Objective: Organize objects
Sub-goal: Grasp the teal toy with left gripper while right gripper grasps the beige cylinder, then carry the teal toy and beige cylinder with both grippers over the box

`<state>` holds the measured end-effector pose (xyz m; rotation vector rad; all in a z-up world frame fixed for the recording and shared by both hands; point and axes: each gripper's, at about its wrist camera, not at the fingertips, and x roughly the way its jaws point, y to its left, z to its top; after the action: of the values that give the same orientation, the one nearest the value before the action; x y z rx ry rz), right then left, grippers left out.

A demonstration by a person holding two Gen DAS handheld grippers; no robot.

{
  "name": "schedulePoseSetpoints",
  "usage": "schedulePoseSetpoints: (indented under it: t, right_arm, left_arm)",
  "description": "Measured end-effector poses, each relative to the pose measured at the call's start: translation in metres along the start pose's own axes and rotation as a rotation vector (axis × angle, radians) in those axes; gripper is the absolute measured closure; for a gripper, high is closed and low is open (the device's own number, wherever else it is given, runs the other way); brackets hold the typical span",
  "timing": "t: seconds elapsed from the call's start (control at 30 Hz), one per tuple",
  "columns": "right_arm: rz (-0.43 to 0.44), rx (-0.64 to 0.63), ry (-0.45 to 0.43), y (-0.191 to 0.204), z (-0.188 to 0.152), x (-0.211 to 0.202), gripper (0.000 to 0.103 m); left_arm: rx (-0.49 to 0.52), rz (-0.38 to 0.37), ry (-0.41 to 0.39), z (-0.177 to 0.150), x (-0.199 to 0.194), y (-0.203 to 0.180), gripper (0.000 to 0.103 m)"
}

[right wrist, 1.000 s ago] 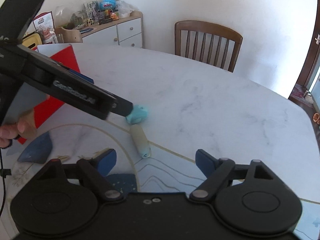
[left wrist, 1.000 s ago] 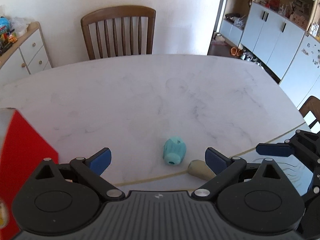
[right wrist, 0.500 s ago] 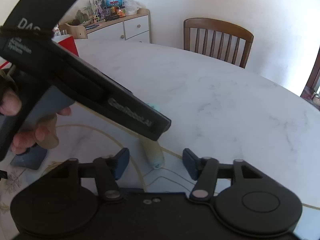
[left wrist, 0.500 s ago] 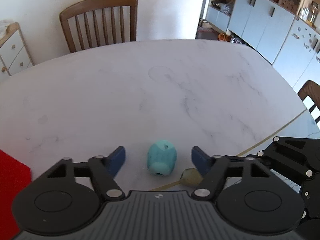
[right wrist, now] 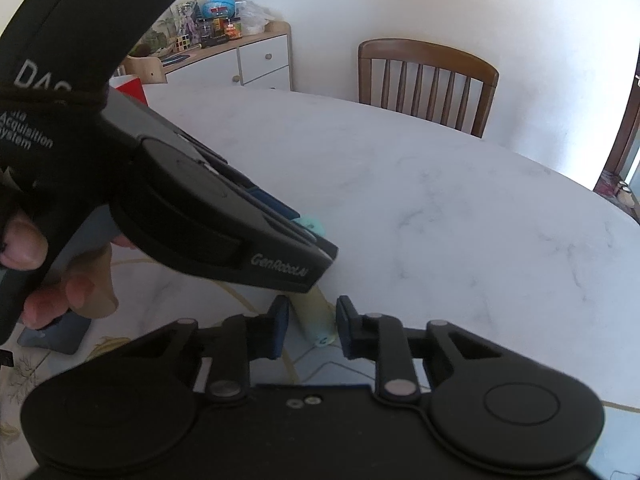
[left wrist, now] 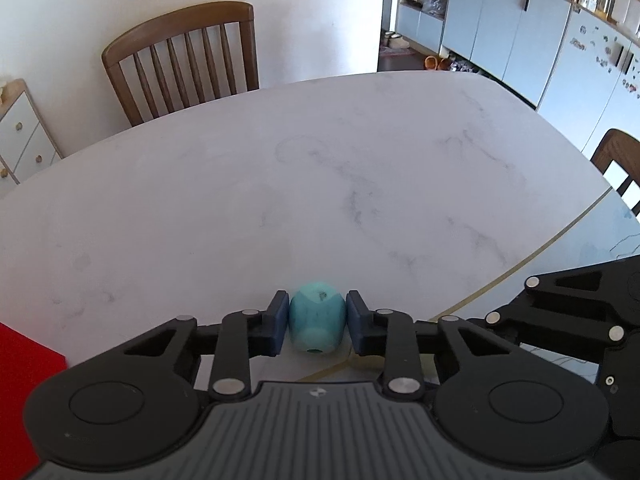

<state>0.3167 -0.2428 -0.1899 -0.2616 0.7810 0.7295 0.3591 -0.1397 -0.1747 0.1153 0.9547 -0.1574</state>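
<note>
Since a second ago both grippers have closed in: the left gripper [left wrist: 317, 322], whose jaws stood wide with the teal piece ahead of them, now has them drawn in against that piece's two sides, and the right gripper [right wrist: 310, 330] has moved forward so its jaws, much narrowed, flank the cream roller.

The worktop [left wrist: 320, 168] — pale marble — is the landmark. On its near edge lies a mat [right wrist: 168, 316] with gold curves and blue-grey print. At the worktop's far left stands a red box [right wrist: 130, 86], and a chair [left wrist: 182, 60] sits behind the far side.

The teal piece [left wrist: 317, 322] rests on the worktop just off the mat's border, gripped between the left jaws, pads touching both flanks; I cannot tell whether it is lifted yet. The roller [right wrist: 316, 320] lies across the mat's border, just beside the teal piece, its teal-tipped end toward the right camera. The right jaws straddle it with a small gap showing on each side, so they are still partly open, not yet gripping. A dark blue-grey piece [right wrist: 54, 336] lies on the mat to the left, under the person's hand [right wrist: 60, 284].

As I judge it, organizing has barely begun — one grasp made, one about to be. Nothing appears sorted anywhere; lifting, carrying and placing both items are left, and the dark piece is untouched.
</note>
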Motion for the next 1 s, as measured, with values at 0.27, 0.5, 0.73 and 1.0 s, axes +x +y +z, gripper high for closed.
schedulePoseSetpoints:
  t: [0.27, 0.5, 0.73, 1.0]
  right_arm:
    - [-0.001, 0.036, 0.016, 0.004, -0.006, -0.012, 0.089]
    - [-0.019, 0.061, 0.01, 0.004, -0.012, -0.026, 0.089]
    - [-0.031, 0.073, -0.013, 0.006, -0.004, -0.049, 0.089]
    - [-0.027, 0.083, -0.06, 0.019, 0.007, -0.098, 0.089]
  left_arm:
    - [-0.05, -0.012, -0.005, 0.002, -0.016, 0.009, 0.073]
    - [-0.069, -0.016, -0.027, -0.004, -0.046, 0.014, 0.073]
    - [-0.099, -0.025, -0.033, -0.015, -0.085, 0.014, 0.073]
    - [-0.139, -0.036, -0.05, -0.03, -0.133, 0.02, 0.073]
